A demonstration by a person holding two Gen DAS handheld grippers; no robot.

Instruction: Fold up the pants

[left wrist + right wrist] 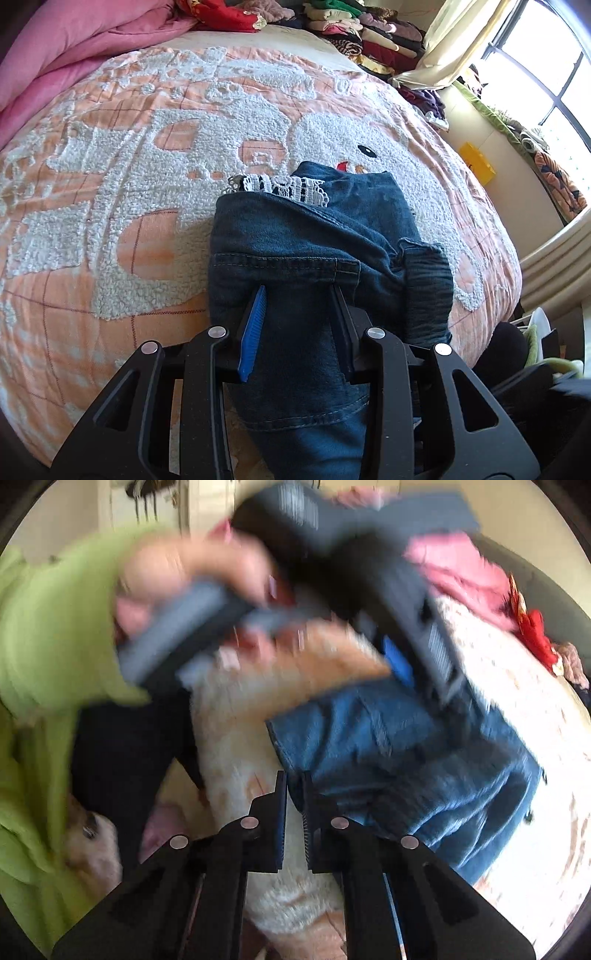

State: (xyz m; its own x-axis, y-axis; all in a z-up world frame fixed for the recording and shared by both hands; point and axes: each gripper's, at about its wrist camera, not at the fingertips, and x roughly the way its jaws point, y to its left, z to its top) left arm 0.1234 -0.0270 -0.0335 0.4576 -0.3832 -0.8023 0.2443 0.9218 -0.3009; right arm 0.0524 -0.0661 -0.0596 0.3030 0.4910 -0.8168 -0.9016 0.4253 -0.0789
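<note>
The blue denim pants [295, 243] lie folded in a bundle on the peach and white bedspread [110, 203], with a white lace trim [284, 186] showing at the far fold. My left gripper [299, 291] is shut on a thick fold of the pants near their near edge. In the blurred right wrist view the pants [424, 757] lie ahead and right. My right gripper [294, 775] is nearly closed and empty, just at the pants' left edge. The left gripper's body [406, 609] shows above the pants there.
A pink quilt [55, 55] lies at the bed's far left. Stacks of folded clothes [369, 33] sit at the far side. A window [546, 74] and a yellow box [476, 162] are on the right. A green sleeve [44, 664] fills the left.
</note>
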